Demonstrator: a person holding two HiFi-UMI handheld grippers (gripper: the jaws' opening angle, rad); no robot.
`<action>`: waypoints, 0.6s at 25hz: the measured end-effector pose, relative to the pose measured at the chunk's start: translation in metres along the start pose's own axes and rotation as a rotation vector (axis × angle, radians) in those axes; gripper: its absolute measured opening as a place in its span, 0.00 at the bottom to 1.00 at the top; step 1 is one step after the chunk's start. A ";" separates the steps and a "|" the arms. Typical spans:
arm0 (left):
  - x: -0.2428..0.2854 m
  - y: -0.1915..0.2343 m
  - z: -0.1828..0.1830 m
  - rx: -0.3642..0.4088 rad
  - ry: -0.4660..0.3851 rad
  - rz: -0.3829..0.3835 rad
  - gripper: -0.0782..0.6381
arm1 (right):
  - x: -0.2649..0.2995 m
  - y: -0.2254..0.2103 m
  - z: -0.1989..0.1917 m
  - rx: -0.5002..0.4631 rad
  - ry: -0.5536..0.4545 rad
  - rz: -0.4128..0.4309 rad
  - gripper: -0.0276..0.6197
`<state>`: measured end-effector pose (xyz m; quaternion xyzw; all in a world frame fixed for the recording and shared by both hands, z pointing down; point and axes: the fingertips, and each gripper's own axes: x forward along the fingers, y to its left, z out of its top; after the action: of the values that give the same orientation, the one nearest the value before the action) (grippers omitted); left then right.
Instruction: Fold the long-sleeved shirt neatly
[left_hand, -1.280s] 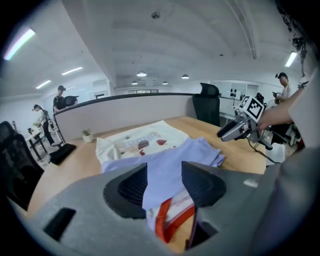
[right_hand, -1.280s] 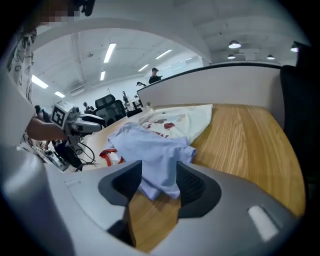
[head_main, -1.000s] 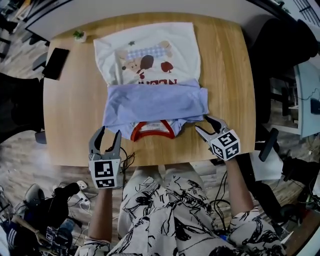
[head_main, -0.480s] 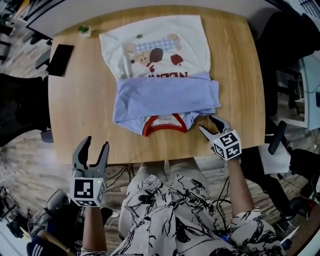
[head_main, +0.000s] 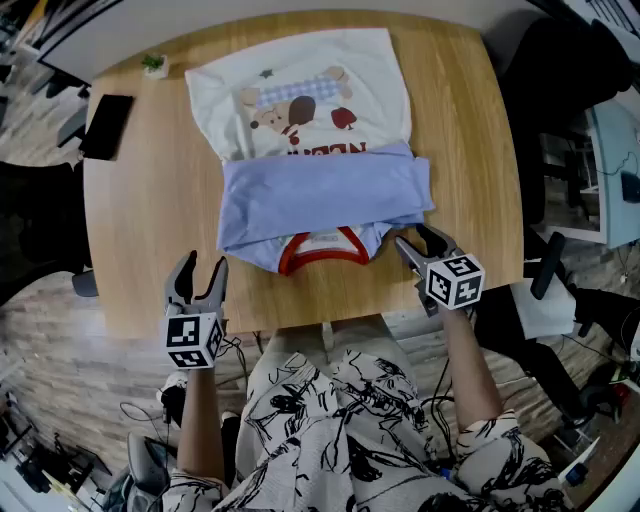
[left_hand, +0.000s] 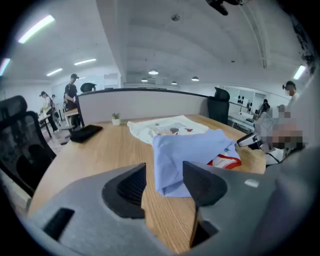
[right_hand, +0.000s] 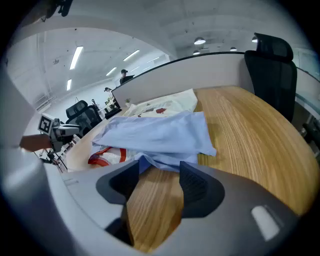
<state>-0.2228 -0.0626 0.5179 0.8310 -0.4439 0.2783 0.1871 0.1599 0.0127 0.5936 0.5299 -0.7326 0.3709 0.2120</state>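
Observation:
The shirt (head_main: 310, 110) lies flat on the wooden table (head_main: 150, 210), white with a cartoon print, its blue sleeves (head_main: 320, 195) folded across the body and its red collar (head_main: 318, 258) toward me. My left gripper (head_main: 200, 272) stands open over the table's near left edge, short of the blue corner (left_hand: 167, 180), with nothing between its jaws. My right gripper (head_main: 415, 240) is open at the shirt's near right corner (right_hand: 165, 162), its jaws empty just before the blue cloth.
A black phone (head_main: 100, 125) lies at the far left of the table, with a small potted plant (head_main: 153, 66) behind it. A black office chair (right_hand: 270, 60) stands to the right of the table. People stand in the room beyond the table.
My left gripper swung out left and down off the table edge, then came back up to the near left edge. The right gripper rolled a little and stayed by the shirt's corner.

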 end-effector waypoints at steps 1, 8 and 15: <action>0.011 0.002 -0.009 -0.030 0.009 -0.008 0.44 | 0.002 0.000 -0.001 0.009 0.002 0.000 0.45; 0.052 0.005 -0.047 -0.084 0.116 -0.064 0.44 | 0.009 -0.030 -0.002 0.120 -0.013 -0.149 0.46; 0.066 -0.007 -0.063 -0.069 0.173 -0.100 0.36 | 0.015 -0.033 0.001 0.120 -0.012 -0.185 0.46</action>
<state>-0.2056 -0.0655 0.6072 0.8180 -0.3936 0.3237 0.2669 0.1852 -0.0029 0.6135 0.6094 -0.6583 0.3894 0.2089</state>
